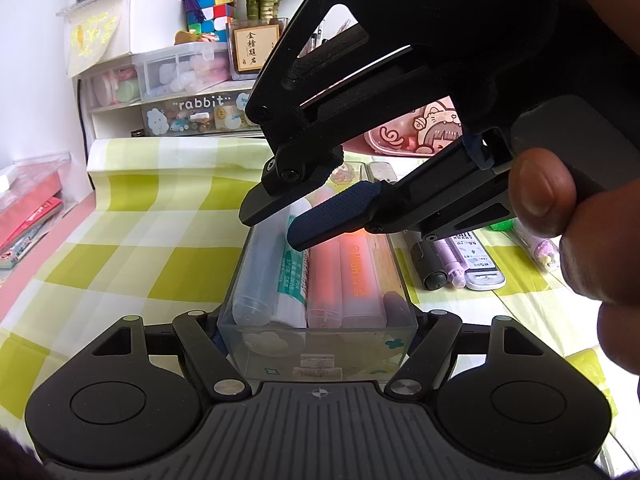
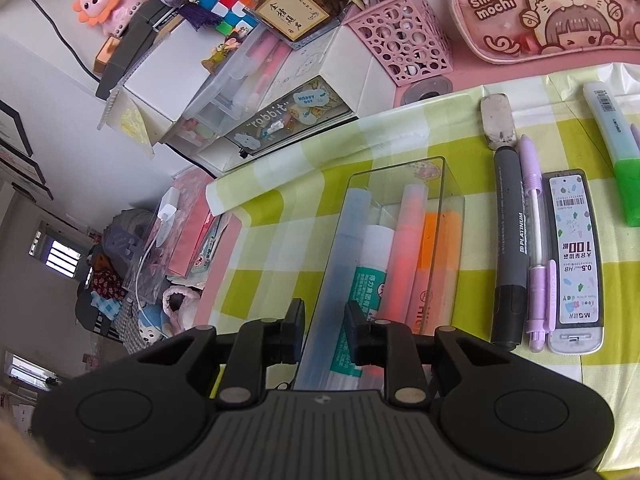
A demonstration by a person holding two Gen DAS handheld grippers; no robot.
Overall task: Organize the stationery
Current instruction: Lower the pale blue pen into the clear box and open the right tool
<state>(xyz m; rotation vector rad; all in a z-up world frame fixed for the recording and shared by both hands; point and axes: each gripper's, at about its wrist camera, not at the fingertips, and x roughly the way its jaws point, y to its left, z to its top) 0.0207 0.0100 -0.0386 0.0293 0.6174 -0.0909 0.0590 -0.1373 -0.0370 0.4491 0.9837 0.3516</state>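
Left claw clamps clear box edges.

box on the bench | glue stick and highlighters lie in it | marker, pen, lead case just right of it | pencil pouch behind

Clear glossy plastic box, matt black plastic fingers, glossy checked tablecloth
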